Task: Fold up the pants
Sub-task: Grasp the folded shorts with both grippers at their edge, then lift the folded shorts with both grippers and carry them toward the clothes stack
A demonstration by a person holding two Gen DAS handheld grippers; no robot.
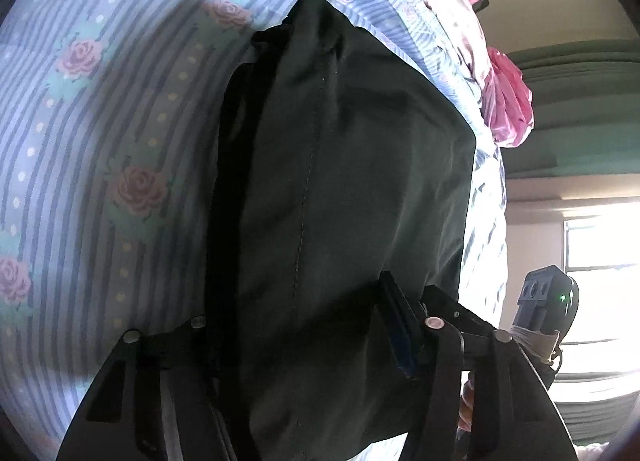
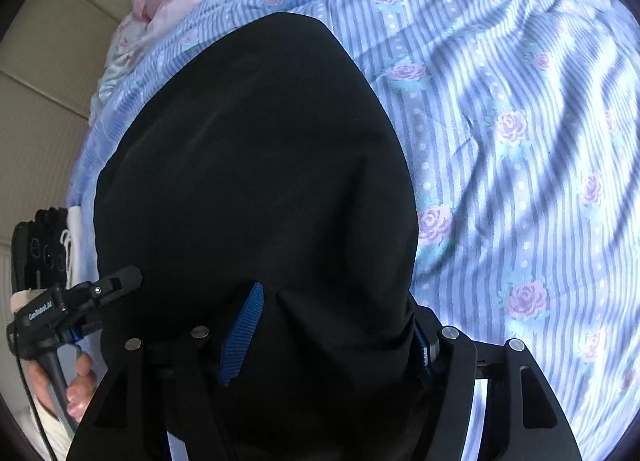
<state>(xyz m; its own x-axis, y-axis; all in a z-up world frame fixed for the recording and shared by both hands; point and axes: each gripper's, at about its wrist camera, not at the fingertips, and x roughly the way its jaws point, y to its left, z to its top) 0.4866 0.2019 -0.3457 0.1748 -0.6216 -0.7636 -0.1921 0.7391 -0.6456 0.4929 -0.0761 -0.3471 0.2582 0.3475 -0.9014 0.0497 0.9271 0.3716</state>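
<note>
The black pants [image 1: 344,165] hang folded over in front of the left wrist camera, above a blue striped bedsheet with roses [image 1: 100,133]. My left gripper [image 1: 308,325] is shut on the pants' near edge; its left finger is hidden under the cloth. In the right wrist view the pants [image 2: 256,165] fill the middle, and my right gripper [image 2: 332,325] is shut on their near edge, blue pads [image 2: 244,329] pressing the cloth. The left gripper's body [image 2: 80,297] shows at the right wrist view's left edge, held by a hand.
The bedsheet [image 2: 520,121] spreads wide to the right. Pink and white bedding [image 1: 508,101] is bunched at the bed's far side. A bright window [image 1: 600,261] and the other gripper's body [image 1: 548,297] show at the right.
</note>
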